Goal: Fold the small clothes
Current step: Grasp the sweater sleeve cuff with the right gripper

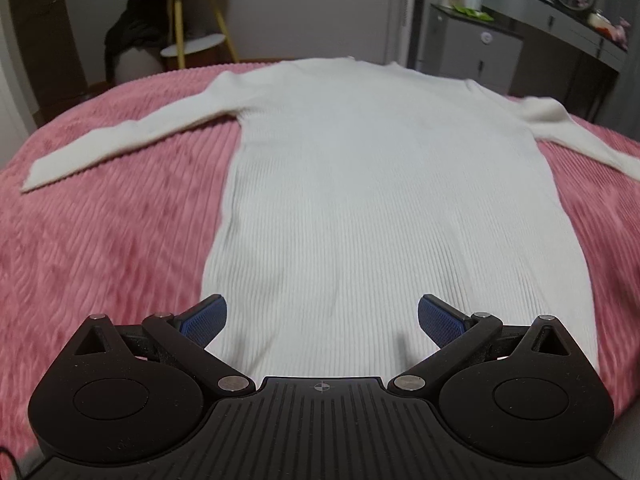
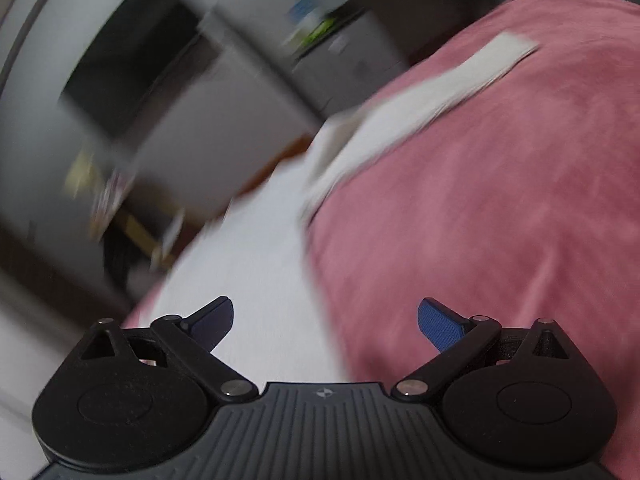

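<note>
A white ribbed long-sleeved sweater (image 1: 360, 184) lies flat on a pink blanket (image 1: 112, 240), both sleeves spread out to the sides and the hem nearest me. My left gripper (image 1: 322, 320) is open and empty, just above the hem. My right gripper (image 2: 325, 322) is open and empty, tilted, over the sweater's right edge. The right wrist view is blurred; the sweater (image 2: 256, 280) and one sleeve (image 2: 460, 80) show there on the pink blanket (image 2: 500, 220).
Beyond the bed's far edge stand a yellow-legged side table (image 1: 188, 12) with dark clothing hung by it, and a grey cabinet (image 1: 472, 44) and a dresser (image 1: 568, 20) with small items on top.
</note>
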`<state>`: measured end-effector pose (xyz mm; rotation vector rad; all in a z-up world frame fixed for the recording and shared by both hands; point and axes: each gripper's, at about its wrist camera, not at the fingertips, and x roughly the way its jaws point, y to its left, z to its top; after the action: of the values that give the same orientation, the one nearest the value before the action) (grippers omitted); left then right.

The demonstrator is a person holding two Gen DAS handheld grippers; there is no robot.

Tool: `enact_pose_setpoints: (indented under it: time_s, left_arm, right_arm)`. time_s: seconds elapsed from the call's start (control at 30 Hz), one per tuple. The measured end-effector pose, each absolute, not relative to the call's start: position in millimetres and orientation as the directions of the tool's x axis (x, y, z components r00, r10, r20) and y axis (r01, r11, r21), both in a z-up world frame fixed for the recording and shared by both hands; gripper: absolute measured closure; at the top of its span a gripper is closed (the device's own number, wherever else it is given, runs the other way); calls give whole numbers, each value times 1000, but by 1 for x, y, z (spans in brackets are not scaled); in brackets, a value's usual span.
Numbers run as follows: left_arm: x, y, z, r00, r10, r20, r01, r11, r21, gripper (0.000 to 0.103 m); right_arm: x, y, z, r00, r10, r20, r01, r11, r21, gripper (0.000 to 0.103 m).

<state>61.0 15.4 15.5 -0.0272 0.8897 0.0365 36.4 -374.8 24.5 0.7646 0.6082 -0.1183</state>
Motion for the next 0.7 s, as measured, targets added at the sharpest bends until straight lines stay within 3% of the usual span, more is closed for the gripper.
enact_pose_setpoints:
  time_s: [0.1, 0.13, 0.23, 0.27, 0.37, 0.53, 0.7]
  left_arm:
    - [87, 14, 16, 650, 11, -760, -82, 995, -56, 0]
    - [93, 14, 16, 660, -4, -751, -90, 992, -84, 0]
    - [114, 11, 11, 670, -30, -742, -113, 984, -141, 0]
    - [121, 9, 8, 664, -27, -747, -124, 982, -145, 0]
    - [136, -1, 1, 671, 1, -741, -137, 983, -123, 0]
    - [147, -20, -15, 662, 59, -747, -76, 997, 12, 0]
    - [155, -14, -32, 618, 34, -785, -91, 995, -29, 0]
  right_arm:
    - [63, -433, 18, 847, 40, -529, 374, 663, 648, 15]
    - [73, -450, 13, 848, 10, -529, 400, 642, 654, 27]
    - [104, -499, -3, 830, -72, -553, 488, 574, 657, 44]
    - [115, -513, -9, 824, -91, -560, 509, 553, 660, 55]
    - [142, -554, -27, 797, -157, -583, 582, 458, 672, 76]
    - [176, -596, -45, 782, -251, -571, 623, 360, 695, 77]
    - [203, -620, -61, 765, -266, -587, 644, 348, 681, 79]
